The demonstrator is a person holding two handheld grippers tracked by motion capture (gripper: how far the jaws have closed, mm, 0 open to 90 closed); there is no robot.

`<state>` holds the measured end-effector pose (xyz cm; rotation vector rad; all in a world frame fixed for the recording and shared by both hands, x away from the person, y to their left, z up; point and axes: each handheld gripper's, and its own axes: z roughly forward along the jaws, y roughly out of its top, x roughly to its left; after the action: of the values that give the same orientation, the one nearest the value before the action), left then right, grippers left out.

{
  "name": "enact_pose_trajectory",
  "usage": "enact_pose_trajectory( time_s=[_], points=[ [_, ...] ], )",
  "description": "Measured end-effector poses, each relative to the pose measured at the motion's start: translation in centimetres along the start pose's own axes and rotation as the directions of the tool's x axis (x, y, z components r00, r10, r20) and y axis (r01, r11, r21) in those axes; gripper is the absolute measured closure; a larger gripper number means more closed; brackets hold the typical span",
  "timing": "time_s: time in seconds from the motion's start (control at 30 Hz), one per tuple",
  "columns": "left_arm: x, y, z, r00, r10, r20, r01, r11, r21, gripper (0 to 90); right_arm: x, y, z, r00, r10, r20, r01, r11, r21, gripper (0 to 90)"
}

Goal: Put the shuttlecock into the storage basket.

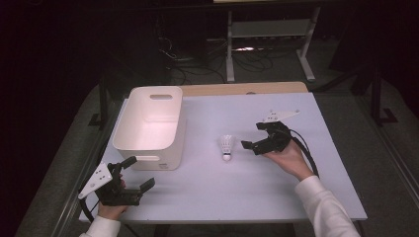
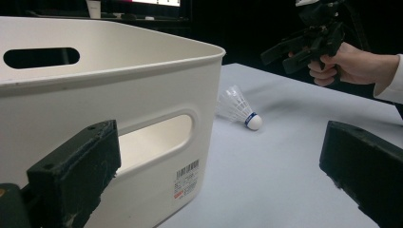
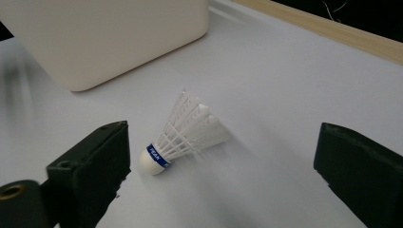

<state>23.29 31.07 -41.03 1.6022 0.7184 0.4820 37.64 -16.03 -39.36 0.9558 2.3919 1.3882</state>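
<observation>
A white feather shuttlecock [image 1: 227, 146] with a blue band on its cork lies on its side on the white table [image 1: 222, 187], right of a white plastic bin [image 1: 148, 123]. My right gripper [image 1: 253, 136] hovers just right of the shuttlecock, open, its jaws wide apart with nothing between them. In the right gripper view the shuttlecock [image 3: 185, 130] lies ahead between the jaws of my right gripper [image 3: 223, 156], cork toward the left jaw. My left gripper [image 1: 139, 173] is open near the front left corner, beside the bin's [image 2: 119, 95] front wall. From there the shuttlecock [image 2: 240, 110] and right gripper [image 2: 280, 54] show beyond.
The bin [image 3: 109, 38] is empty and has handle slots and a barcode label [image 2: 187, 178]. A wooden strip [image 1: 244, 89] runs along the table's far edge. Beyond it stand a metal frame [image 1: 269, 37] and cables on a dark floor.
</observation>
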Motion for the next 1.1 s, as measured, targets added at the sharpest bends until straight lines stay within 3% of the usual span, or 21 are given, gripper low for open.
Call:
enact_pose_trajectory(
  time_s=[0.43,0.6,0.77,0.9,1.1],
  points=[
    [0.1,0.0,0.0,1.0000,0.002,0.002,-0.002,1.0000,0.000,0.0,-1.1,0.1,1.4,0.9984,0.056,-0.005,-0.056,0.997,0.049,14.5],
    [0.1,0.0,0.0,1.0000,0.000,0.004,0.000,1.0000,-0.001,0.0,-1.3,0.2,2.1,0.9972,0.074,-0.006,-0.073,0.992,0.099,24.6],
    [0.1,0.0,0.0,1.0000,0.001,0.004,-0.001,1.0000,0.000,0.0,-1.3,0.3,2.8,0.9969,0.078,-0.011,-0.076,0.991,0.106,30.0],
    [0.1,0.0,0.0,1.0000,0.003,0.004,-0.003,1.0000,-0.001,0.0,-1.5,0.2,3.4,0.9976,0.065,0.024,-0.067,0.991,0.117,42.7],
    [0.1,0.0,0.0,1.0000,0.003,0.003,-0.003,1.0000,-0.002,0.0,-1.4,0.1,4.4,0.9942,0.071,0.081,-0.084,0.982,0.167,59.1]
  ],
)
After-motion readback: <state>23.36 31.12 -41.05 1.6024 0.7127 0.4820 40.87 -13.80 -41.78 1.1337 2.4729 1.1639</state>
